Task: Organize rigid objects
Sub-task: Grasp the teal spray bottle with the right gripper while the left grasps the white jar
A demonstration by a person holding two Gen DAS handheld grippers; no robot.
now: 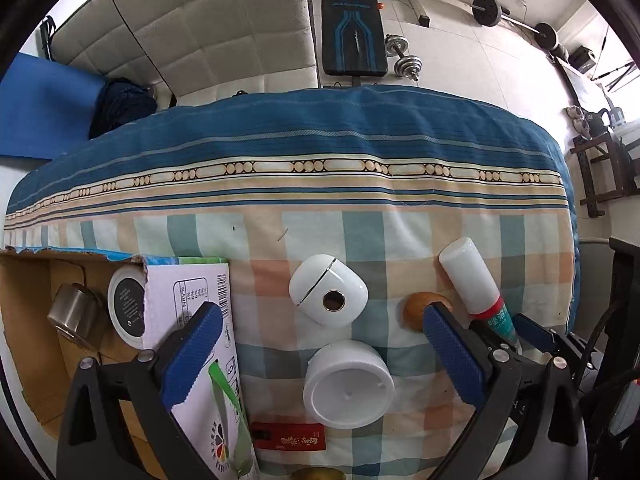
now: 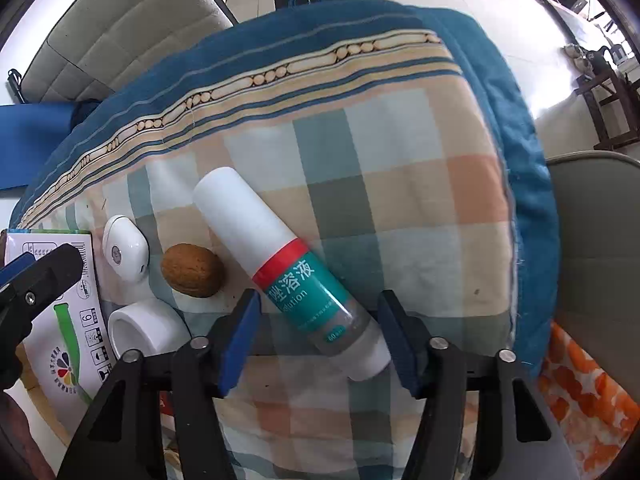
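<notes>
My left gripper (image 1: pixel 320 344) is open and empty, its fingers spread either side of a white round jar (image 1: pixel 347 384) lying on the checked cloth. A white earbud case (image 1: pixel 328 290) lies just beyond it, and a brown walnut (image 1: pixel 416 310) sits by the right finger. My right gripper (image 2: pixel 320 320) is open around the lower end of a white and teal bottle (image 2: pixel 280 256) with a red band, which lies flat; I cannot tell whether the pads touch it. The walnut (image 2: pixel 192 270), earbud case (image 2: pixel 124 248) and jar (image 2: pixel 146 330) show to its left.
A cardboard box (image 1: pixel 36 340) at the left holds a metal cylinder (image 1: pixel 74 316) and a round tin (image 1: pixel 126 307). A white printed carton (image 1: pixel 192 300) lies by it. A red packet (image 1: pixel 288 436) lies near the front. The table edge drops off at right (image 2: pixel 532 200).
</notes>
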